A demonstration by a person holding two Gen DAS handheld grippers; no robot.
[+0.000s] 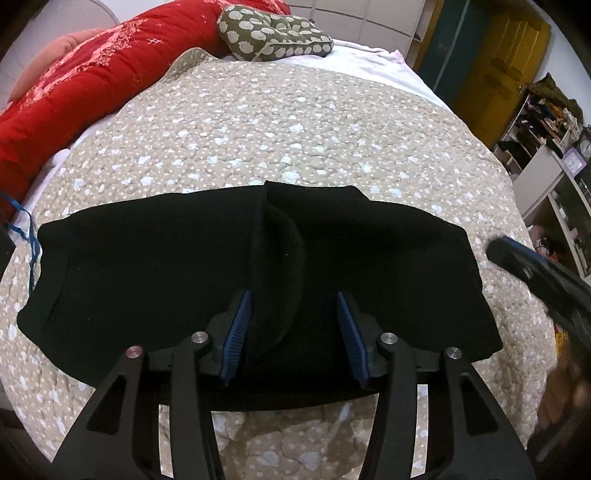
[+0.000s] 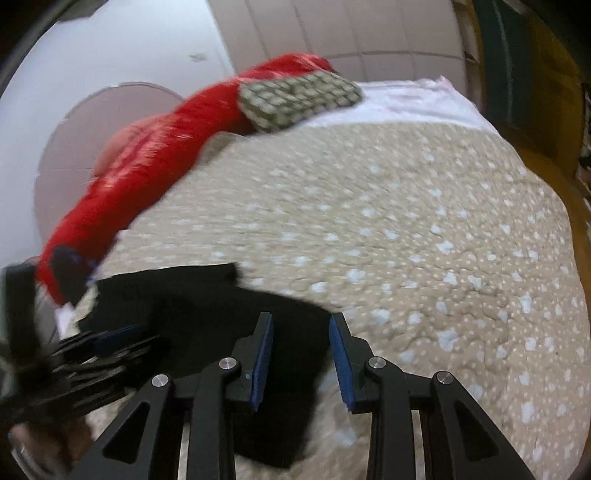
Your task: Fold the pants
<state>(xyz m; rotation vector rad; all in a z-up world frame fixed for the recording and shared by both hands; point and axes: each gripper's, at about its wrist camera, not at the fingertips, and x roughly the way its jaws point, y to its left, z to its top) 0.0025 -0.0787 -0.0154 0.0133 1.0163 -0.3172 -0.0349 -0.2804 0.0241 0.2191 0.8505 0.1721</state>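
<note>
a beige quilted bedspread (image 1: 258, 122) covers the bed. black pants (image 1: 166, 266) lie folded across its near edge. the left gripper (image 1: 294, 302) hangs spread above their raised fold; the right gripper (image 2: 301, 325) is spread too, pinching nothing.

1. Beige quilted bedspread (image 1: 295, 122) beyond the folded black pants (image 1: 147, 266): flat, open room.
2. Left edge blocked: long red quilted blanket (image 1: 74, 85).
3. Far end: olive patterned cushion (image 1: 273, 31).
4. Right side: cluttered white shelf unit (image 1: 546, 147).
</note>
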